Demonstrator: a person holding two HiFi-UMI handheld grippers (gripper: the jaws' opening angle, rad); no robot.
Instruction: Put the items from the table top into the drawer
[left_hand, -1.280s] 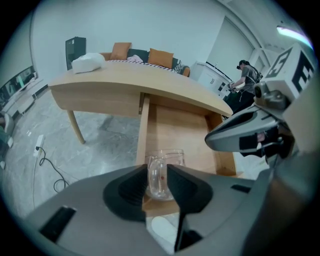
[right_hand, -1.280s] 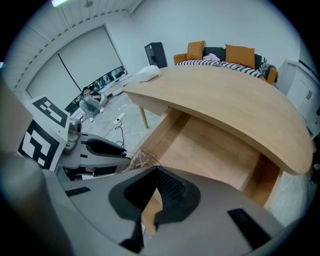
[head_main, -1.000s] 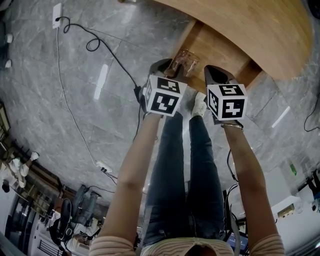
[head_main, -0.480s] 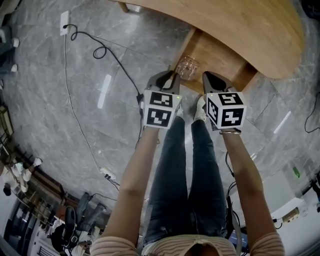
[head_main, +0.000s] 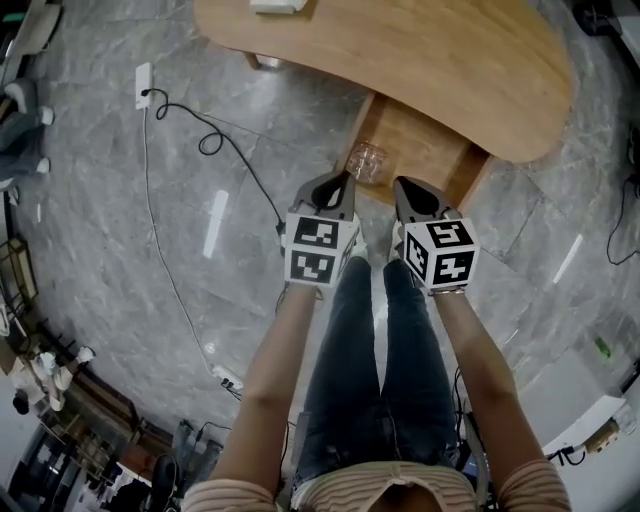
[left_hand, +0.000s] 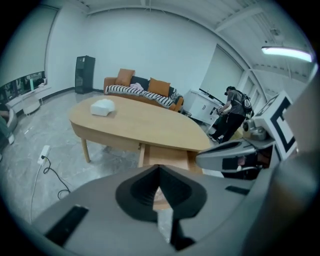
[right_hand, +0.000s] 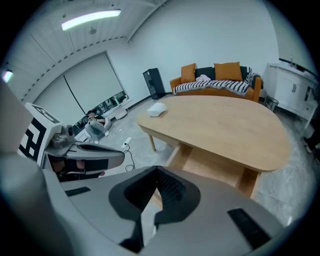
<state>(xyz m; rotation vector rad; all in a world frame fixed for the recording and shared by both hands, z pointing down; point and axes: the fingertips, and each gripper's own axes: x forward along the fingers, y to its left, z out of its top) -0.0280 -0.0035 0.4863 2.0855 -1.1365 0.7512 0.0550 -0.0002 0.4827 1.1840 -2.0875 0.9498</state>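
Left gripper (head_main: 338, 182) jaws just closed, nothing between; right gripper (head_main: 400, 188) closed, empty. Drawer (head_main: 425, 150) juts open past near edge of table (head_main: 450, 60); bare floor (head_main: 120, 230) left. Only head view shows clear container (head_main: 367, 160) in the drawer.

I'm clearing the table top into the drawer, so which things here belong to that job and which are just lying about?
Job: white item on the wooden table; open drawer; clear container already in it.
Lying about: power strip and its cable; orange sofa; black tower.
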